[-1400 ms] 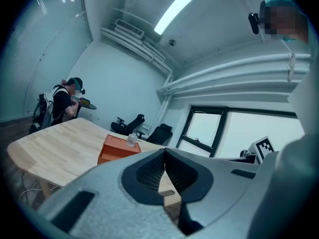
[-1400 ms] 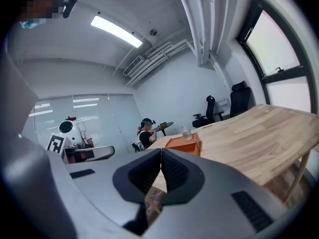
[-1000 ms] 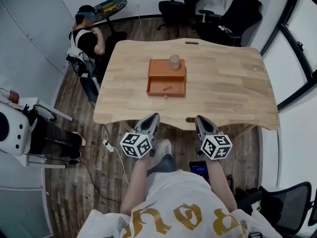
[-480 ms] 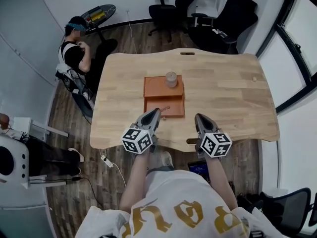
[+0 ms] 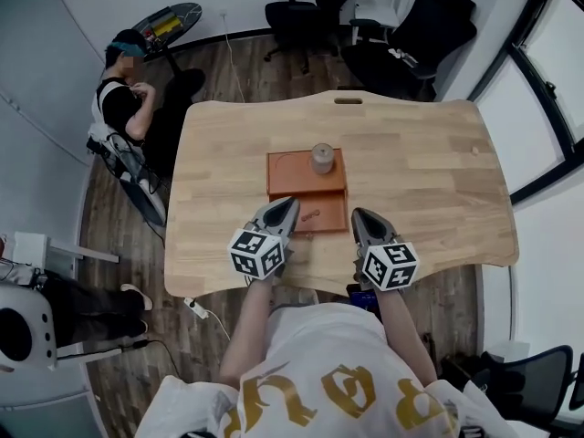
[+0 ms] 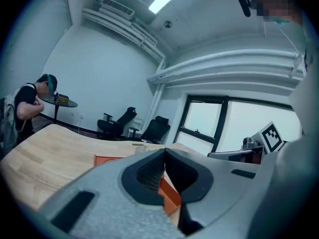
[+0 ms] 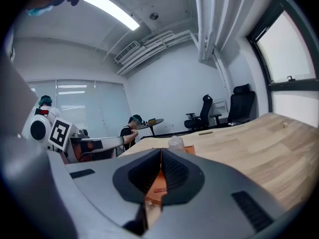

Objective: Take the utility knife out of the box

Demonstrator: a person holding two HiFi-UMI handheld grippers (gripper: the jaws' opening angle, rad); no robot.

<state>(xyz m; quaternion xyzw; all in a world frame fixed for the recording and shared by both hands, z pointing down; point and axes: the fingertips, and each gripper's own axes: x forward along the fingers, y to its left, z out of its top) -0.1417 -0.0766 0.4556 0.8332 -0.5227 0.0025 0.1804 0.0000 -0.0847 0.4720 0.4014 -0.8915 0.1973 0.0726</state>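
Note:
An orange box [image 5: 307, 190] lies in the middle of the wooden table [image 5: 420, 190]. A clear cup [image 5: 322, 157] stands on its far part. In the near compartment lies a small orange utility knife [image 5: 310, 214]. My left gripper [image 5: 290, 203] is shut and empty, with its tips at the box's near left corner. My right gripper [image 5: 358, 214] is also shut and empty, just right of the box's near right corner. In the left gripper view the closed pads [image 6: 149, 173] hide most of the box [image 6: 107, 159]. The right gripper view shows the knife [image 7: 159, 189] through the slit below its closed pads [image 7: 174, 176].
A person [image 5: 119, 89] sits beyond the table's far left corner beside a small round table [image 5: 169, 21]. Office chairs [image 5: 401, 35] stand at the back. A power strip [image 5: 196, 310] lies on the floor at the near left. A small object [image 5: 474, 151] rests at the table's right edge.
Both grippers have moved forward from in front of the table's near edge to over the table, up to the box's near corners. Their jaws stayed shut.

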